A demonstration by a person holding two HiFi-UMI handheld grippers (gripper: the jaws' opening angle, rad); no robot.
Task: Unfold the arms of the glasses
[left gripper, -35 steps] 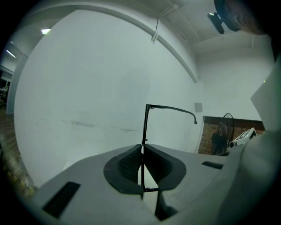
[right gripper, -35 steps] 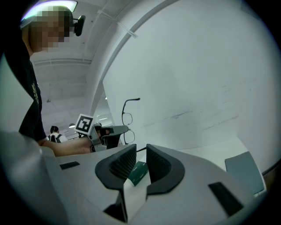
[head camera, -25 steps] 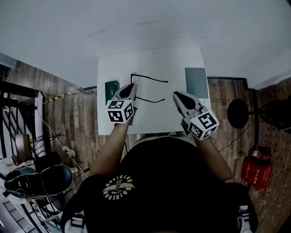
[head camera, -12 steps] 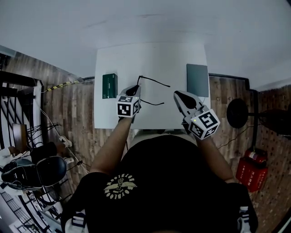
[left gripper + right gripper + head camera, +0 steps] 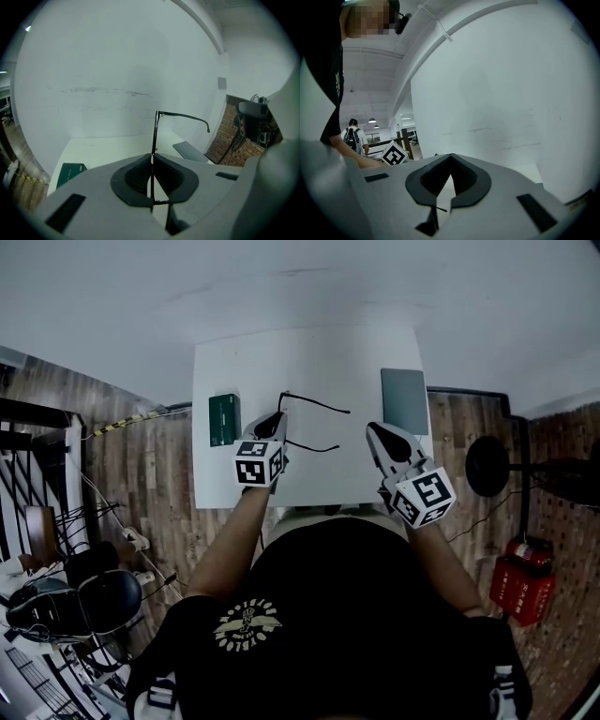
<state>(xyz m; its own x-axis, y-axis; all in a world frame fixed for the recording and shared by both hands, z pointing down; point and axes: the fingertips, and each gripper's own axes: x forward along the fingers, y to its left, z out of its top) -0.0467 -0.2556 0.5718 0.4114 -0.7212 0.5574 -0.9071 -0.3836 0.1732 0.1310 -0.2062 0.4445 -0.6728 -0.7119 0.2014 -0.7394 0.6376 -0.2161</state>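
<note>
Both arms of the glasses (image 5: 155, 131) look swung out already, running rightward from the front that your left tongs (image 5: 152, 156) are pinching just above the middle of the head view, over the white bench (image 5: 319, 362). By my reading the unfolding is about done, and what is left is to lower the glasses flat and let go gently. Your left forearm reaches straight up the frame from lower centre, while the right tongs (image 5: 451, 158) hang right of centre, tips pressed together on nothing, clear of the glasses.
</note>
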